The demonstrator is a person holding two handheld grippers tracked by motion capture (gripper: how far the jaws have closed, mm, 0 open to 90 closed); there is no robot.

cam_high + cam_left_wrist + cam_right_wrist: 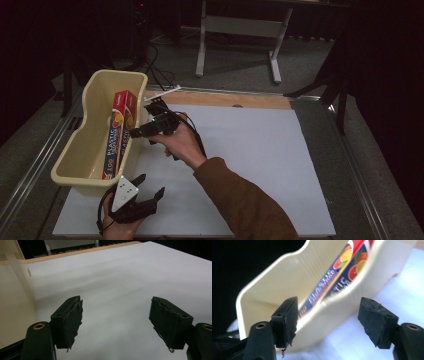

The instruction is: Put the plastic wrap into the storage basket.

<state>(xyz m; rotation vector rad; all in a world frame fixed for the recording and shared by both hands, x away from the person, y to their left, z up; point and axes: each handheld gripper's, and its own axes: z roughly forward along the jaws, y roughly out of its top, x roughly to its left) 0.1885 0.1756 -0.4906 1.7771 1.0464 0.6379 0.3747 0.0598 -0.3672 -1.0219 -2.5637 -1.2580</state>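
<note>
box (119, 134): in bin (80, 150) | right gripper (328, 322) fingers spread, beside bin wall

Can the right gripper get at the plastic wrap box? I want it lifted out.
Probably yes: the right gripper hangs open at the tub wall, and the plastic wrap box lies uncovered inside.

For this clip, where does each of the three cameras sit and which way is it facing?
High view: above the person's side, looking forward and down at the white table; forearms, hands, both tongs visible.
Left gripper view: rides the left tongs, open, facing bare tabletop, cream bin at its left edge.
Right gripper view: rides the right tongs, open, facing the bin's side and the plastic wrap box inside.
Shared: all three show the bin.
</note>
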